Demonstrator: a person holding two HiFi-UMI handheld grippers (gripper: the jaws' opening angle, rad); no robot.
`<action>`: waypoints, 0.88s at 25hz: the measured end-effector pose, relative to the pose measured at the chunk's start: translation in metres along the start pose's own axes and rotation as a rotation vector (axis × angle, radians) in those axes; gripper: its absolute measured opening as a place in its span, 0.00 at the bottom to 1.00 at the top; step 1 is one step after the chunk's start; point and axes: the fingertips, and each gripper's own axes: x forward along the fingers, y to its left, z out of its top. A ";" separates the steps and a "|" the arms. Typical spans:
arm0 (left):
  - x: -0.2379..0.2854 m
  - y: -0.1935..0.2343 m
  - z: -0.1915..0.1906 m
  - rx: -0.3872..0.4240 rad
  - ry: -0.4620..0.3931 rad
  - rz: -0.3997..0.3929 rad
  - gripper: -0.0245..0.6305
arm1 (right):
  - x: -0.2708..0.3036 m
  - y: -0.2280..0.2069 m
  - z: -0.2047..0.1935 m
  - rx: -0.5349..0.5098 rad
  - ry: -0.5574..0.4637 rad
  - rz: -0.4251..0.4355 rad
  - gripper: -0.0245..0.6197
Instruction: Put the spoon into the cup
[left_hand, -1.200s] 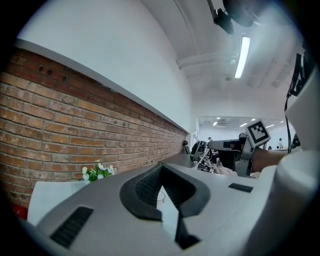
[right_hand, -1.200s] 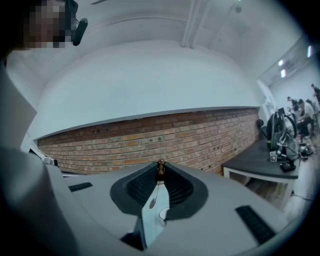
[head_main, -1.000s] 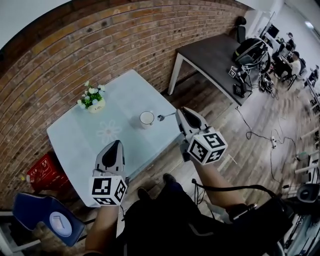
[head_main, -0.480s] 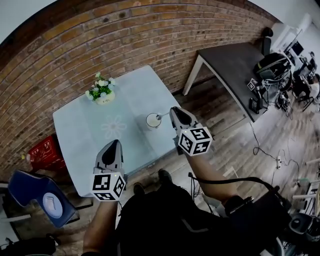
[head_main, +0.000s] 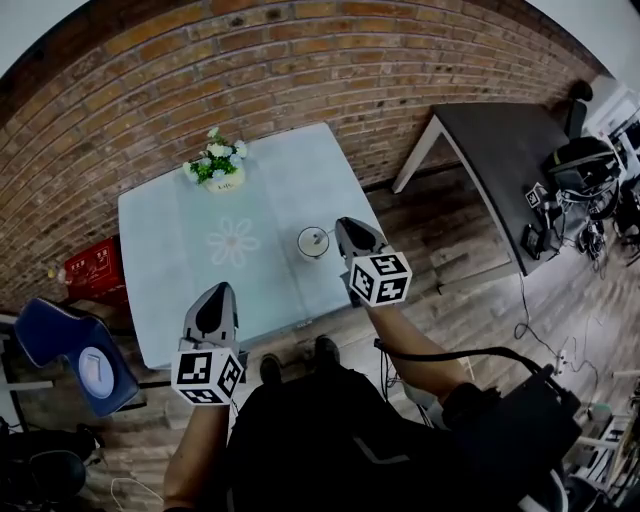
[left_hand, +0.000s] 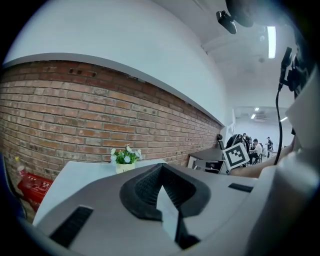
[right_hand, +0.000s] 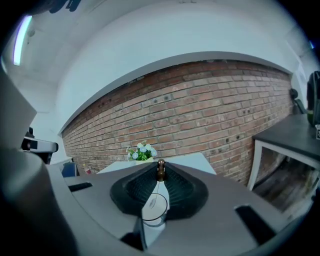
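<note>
Brick-walled room, pale blue tabletop (head_main: 180, 240). Right gripper (head_main: 345, 226), beside the clear glass cup (head_main: 313, 241), pinches the brown-tipped metal spoon (right_hand: 160, 171) by its handle end so its bowl dips toward the cup's mouth; left gripper (head_main: 221, 292), well apart, clenched empty.

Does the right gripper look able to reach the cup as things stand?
Probably yes: the right gripper, shut on the spoon, is right at the cup, with nothing standing between them.
</note>
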 end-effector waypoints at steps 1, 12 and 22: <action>-0.001 -0.001 -0.001 -0.003 0.002 0.013 0.05 | 0.004 -0.002 -0.005 0.002 0.010 0.009 0.12; -0.015 0.000 -0.010 -0.049 0.013 0.157 0.05 | 0.036 -0.002 -0.046 0.007 0.102 0.111 0.12; -0.021 -0.003 -0.010 -0.036 0.008 0.223 0.05 | 0.047 -0.005 -0.070 0.023 0.153 0.138 0.12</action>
